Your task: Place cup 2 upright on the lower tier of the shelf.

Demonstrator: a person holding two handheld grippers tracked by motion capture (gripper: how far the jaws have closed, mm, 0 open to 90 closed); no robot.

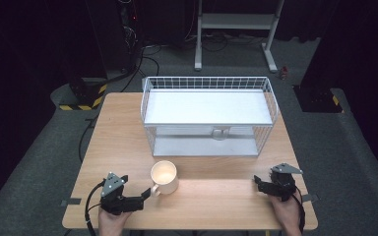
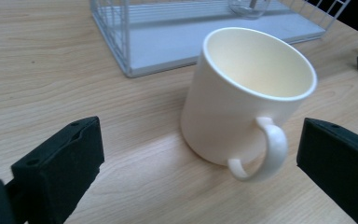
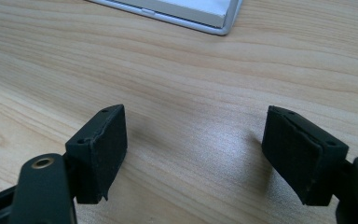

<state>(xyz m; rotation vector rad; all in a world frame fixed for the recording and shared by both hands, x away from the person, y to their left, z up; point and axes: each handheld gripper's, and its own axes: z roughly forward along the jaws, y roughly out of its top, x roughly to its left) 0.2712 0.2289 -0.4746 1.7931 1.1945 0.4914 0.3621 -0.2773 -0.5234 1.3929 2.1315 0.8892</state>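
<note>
High view: our left claw [image 1: 146, 192] sits just beside the cream mug [image 1: 164, 178] at the worktop [image 1: 128, 128] front, w/ the wire rack [image 1: 209, 115] behind. Right claw [image 1: 261, 183] rests well apart.

Left gripper view: jaws stand wide, the handle [image 2: 265, 154] between them, nothing gripped. Risk: closing off-centre could twist or tip the mug.

Right gripper view: jaws part-open over bare wood, empty. If we lift one-handed by the handle, the mug may swing.
</note>
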